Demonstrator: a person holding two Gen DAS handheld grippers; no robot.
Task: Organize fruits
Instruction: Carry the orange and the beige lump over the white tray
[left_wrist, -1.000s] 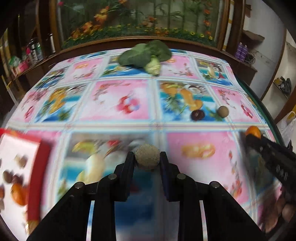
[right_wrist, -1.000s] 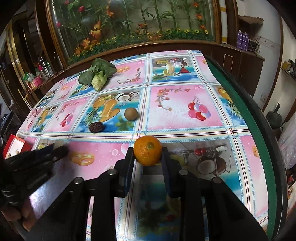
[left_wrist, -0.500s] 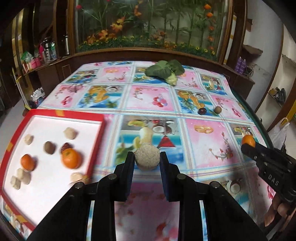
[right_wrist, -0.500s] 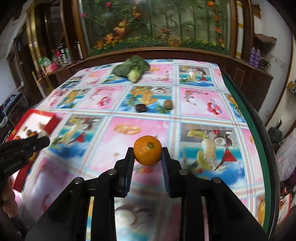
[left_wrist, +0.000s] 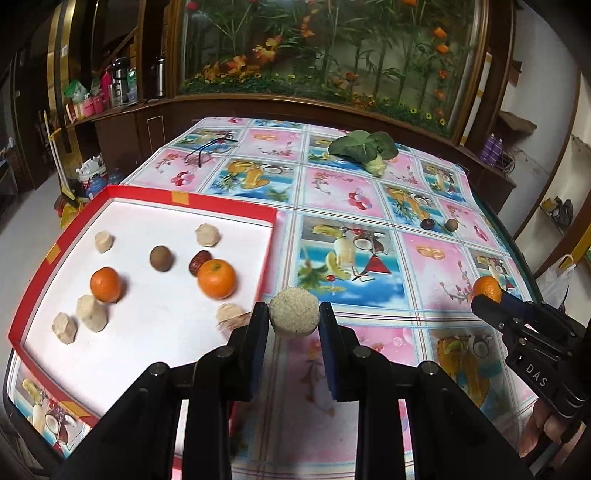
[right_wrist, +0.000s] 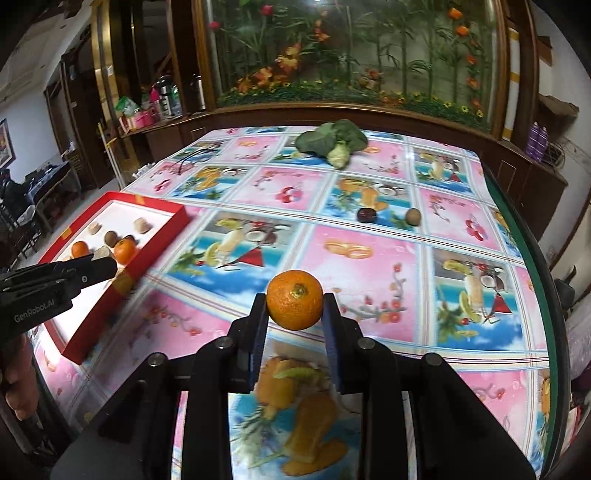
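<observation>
My left gripper (left_wrist: 294, 317) is shut on a beige rough ball (left_wrist: 293, 312) and holds it above the right edge of the red tray (left_wrist: 192, 201). The tray's white floor holds two oranges (left_wrist: 216, 278), a brown round fruit (left_wrist: 161, 258), a red date (left_wrist: 200, 260) and several beige lumps (left_wrist: 91, 312). My right gripper (right_wrist: 294, 310) is shut on an orange (right_wrist: 294, 304) above the table; it also shows at the right of the left wrist view (left_wrist: 487, 291). A dark date (right_wrist: 366, 215) and a brown round fruit (right_wrist: 413, 216) lie on the cloth far right.
A leafy green vegetable (right_wrist: 334, 142) lies at the table's far end. Eyeglasses (left_wrist: 208, 149) lie at the far left. The table's green rim (right_wrist: 532, 258) runs down the right. A wooden cabinet with a plant display stands behind the table.
Both grippers have swung left with their fruit. The red tray has come closer and larger in both views; the left gripper now sits over its right edge.
</observation>
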